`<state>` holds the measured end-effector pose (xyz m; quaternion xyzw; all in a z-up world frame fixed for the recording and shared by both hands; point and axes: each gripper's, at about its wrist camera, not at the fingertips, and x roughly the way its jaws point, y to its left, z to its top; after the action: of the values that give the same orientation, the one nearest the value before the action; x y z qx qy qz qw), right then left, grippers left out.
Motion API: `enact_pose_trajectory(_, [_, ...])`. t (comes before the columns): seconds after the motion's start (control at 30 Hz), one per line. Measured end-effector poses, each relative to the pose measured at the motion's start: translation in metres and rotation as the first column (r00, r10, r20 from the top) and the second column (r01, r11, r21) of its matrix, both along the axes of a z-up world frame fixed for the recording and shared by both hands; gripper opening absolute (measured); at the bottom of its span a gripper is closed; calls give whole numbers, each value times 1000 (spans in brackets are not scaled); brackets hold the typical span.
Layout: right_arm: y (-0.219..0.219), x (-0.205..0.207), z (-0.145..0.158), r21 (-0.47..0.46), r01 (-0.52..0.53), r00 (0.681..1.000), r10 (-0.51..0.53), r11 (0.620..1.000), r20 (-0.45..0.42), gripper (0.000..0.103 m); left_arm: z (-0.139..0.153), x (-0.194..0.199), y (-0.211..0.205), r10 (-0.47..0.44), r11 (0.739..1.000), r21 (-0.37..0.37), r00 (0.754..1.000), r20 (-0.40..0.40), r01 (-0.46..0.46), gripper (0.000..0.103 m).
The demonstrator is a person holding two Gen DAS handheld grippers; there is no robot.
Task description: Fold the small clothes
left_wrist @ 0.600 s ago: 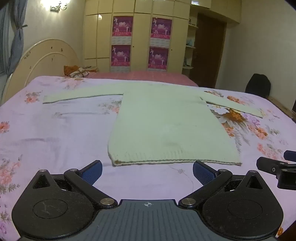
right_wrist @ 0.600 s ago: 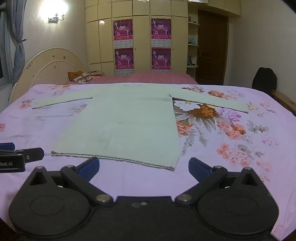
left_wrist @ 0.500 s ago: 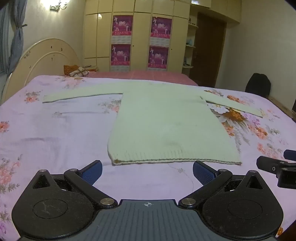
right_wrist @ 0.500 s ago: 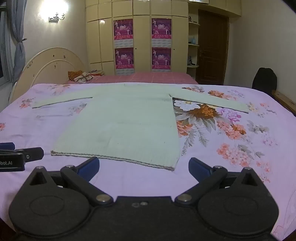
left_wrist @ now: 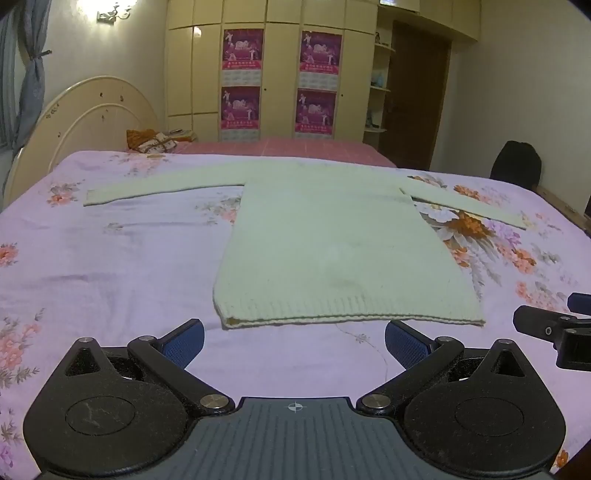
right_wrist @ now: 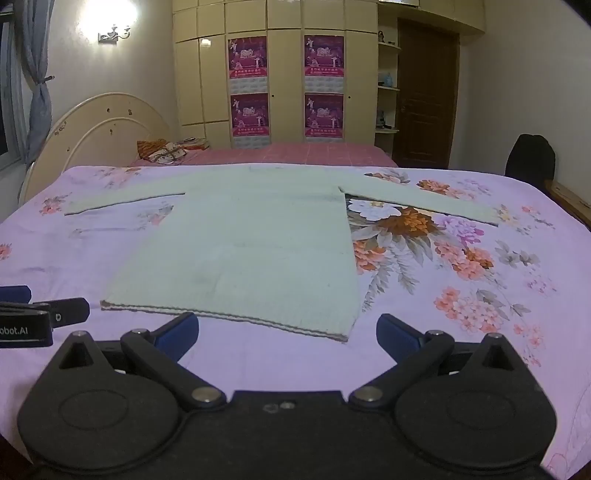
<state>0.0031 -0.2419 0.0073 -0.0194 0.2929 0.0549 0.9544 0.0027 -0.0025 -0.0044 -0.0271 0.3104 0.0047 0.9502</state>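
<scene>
Left wrist view: left claw (left_wrist: 294,343) spread wide, blue pads (left_wrist: 183,342) well apart, nothing between them, hovering over the floral bedsheet (left_wrist: 110,266) just short of the sweater's hem. Pale green knitted sweater (left_wrist: 332,243) lying flat on the bed, body toward the camera, both sleeves stretched out sideways, left sleeve (left_wrist: 155,186) reaching toward the cream headboard (left_wrist: 81,122), right sleeve (left_wrist: 465,205) crossing the printed flowers. Ribbed hem near the claw, near-left corner slightly lifted, showing a yellowish edge. Part of the right claw (left_wrist: 554,328) poking in at the right edge, near the hem's right corner. Behind the bed: wardrobe (left_wrist: 280,66) with four purple posters, dark door (left_wrist: 417,96), black bag (left_wrist: 517,162).

Right wrist view: right claw (right_wrist: 286,332) likewise opened wide, pads (right_wrist: 397,332) far apart, empty, poised just before the sweater (right_wrist: 251,251) hem's right portion. Hem corner lying between the two pads as seen from here, not touching either. Sleeves spread to both sides, far sleeve (right_wrist: 421,201) over the large flower print of the bedsheet (right_wrist: 480,277). Left claw (right_wrist: 40,314) visible at the left edge, beside the hem's left corner. Wall lamp (right_wrist: 110,22) glowing above the headboard (right_wrist: 99,129).
</scene>
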Motion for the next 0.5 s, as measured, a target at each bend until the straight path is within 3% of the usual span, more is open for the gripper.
enact_pose_trajectory(0.5, [-2, 0, 0, 4, 2, 1000, -2, 1000, -8, 102, -2, 3, -1, -5, 1000, 2, 1000, -8, 5, 103])
